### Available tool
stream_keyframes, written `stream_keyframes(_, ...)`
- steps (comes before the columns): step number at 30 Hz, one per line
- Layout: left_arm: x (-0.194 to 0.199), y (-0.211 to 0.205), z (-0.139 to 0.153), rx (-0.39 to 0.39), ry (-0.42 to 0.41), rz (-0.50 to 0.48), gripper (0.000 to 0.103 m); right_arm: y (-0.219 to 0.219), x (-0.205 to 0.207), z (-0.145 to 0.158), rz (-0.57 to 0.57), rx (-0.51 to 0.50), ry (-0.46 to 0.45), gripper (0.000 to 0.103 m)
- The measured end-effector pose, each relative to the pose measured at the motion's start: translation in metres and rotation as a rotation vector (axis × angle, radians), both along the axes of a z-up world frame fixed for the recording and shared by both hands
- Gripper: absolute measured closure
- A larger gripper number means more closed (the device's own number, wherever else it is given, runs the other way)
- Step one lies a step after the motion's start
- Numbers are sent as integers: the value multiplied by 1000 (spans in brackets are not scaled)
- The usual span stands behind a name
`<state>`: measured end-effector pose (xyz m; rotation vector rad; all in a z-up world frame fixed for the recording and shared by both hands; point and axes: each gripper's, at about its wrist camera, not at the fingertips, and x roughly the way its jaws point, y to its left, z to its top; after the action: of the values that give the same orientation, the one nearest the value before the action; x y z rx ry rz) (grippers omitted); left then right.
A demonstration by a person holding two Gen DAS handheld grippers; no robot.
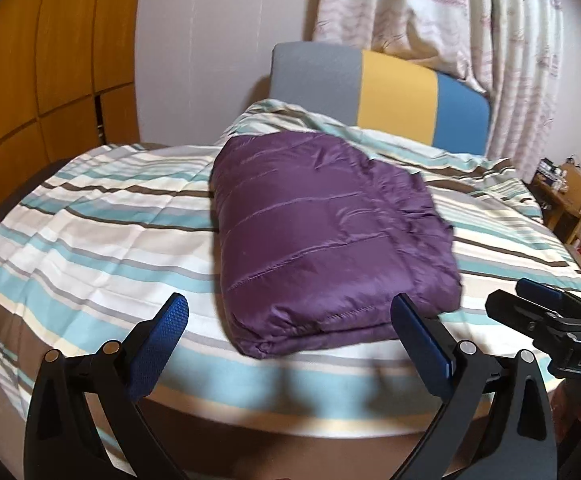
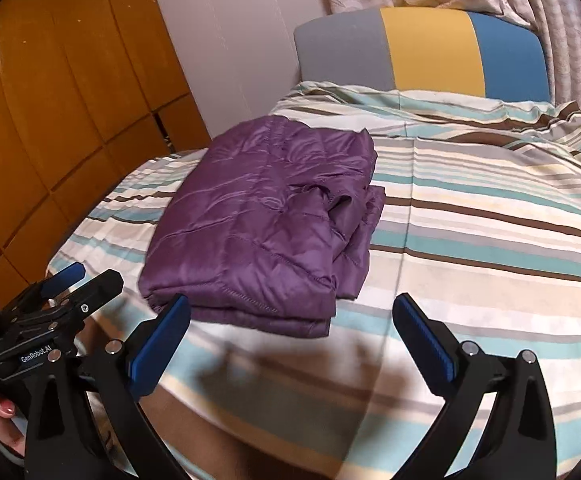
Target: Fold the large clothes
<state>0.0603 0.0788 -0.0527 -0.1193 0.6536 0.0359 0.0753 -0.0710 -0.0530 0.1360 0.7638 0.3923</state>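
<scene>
A purple quilted jacket (image 1: 322, 240) lies folded into a thick rectangular bundle on the striped bed (image 1: 102, 240). It also shows in the right wrist view (image 2: 266, 232), with loose layered edges on its right side. My left gripper (image 1: 290, 316) is open and empty, held just before the bundle's near edge. My right gripper (image 2: 290, 316) is open and empty, near the bundle's front right corner. Each gripper shows in the other's view: the right one at the right edge (image 1: 546, 308), the left one at the lower left (image 2: 70, 284).
A headboard (image 1: 378, 96) in grey, yellow and blue stands at the far end of the bed. Wooden wardrobe doors (image 1: 50, 60) are on the left. Patterned curtains (image 1: 470, 24) hang behind. A small wooden shelf (image 1: 574, 204) with clutter stands to the right.
</scene>
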Motion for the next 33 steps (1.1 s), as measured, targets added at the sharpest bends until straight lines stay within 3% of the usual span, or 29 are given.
stream_keyframes(11,-21,-4,12,-10,-16,-3,3,-7,-16,10,-13,20,-29,2)
stream_keyframes(33,-24,-8,10,-17,-8,-6,3,-10,-16,9,-19,31,-13,2)
